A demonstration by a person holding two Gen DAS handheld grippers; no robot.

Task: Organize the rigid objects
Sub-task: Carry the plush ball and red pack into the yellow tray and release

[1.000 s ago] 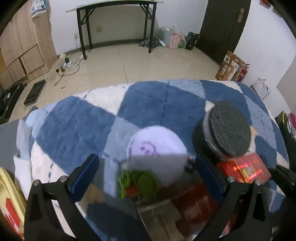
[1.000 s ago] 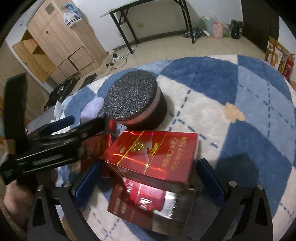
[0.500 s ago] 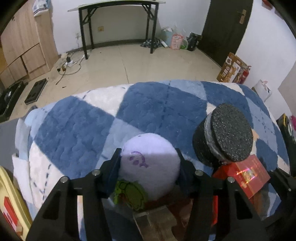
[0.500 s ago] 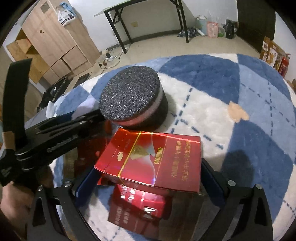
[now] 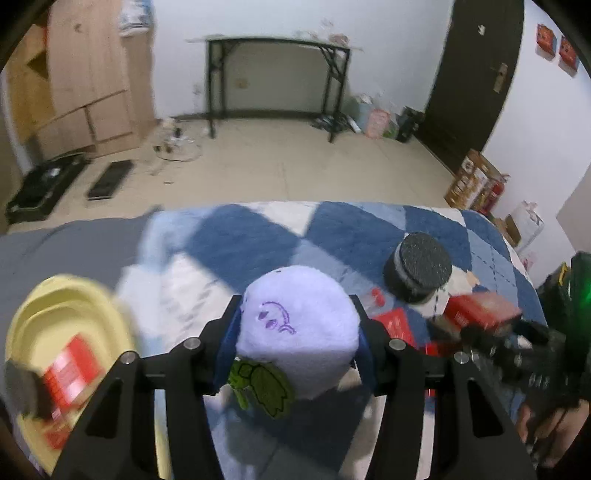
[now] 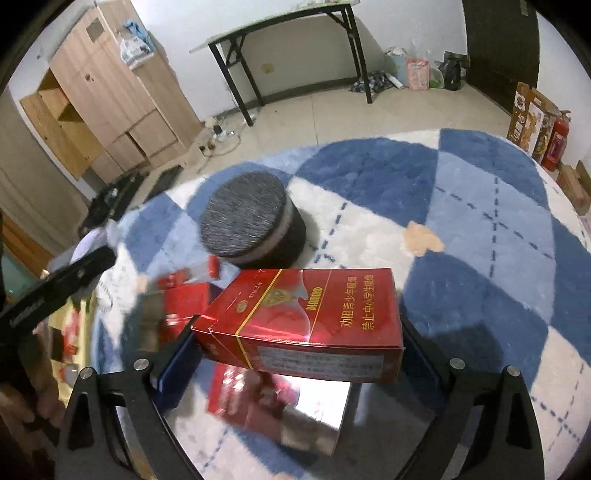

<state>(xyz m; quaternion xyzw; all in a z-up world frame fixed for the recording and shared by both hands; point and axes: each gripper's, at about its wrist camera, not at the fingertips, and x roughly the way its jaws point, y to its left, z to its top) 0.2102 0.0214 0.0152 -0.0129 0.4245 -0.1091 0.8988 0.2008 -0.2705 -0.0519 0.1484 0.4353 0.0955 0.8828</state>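
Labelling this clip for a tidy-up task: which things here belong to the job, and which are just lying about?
Job: plush in left claw; red box between right claw's closing jaws; black puck; yellow tray.
Lying about: black table, cabinet, cartons.

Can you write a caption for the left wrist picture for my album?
Left gripper squeezes a fluffy lilac plush toy above the blue checked rug, yellow tray waiting alongside.

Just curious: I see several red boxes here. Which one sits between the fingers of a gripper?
The red Diamond box with gold lettering, between the closing right gripper fingers. Other red boxes lie on the rug or in the yellow tray.
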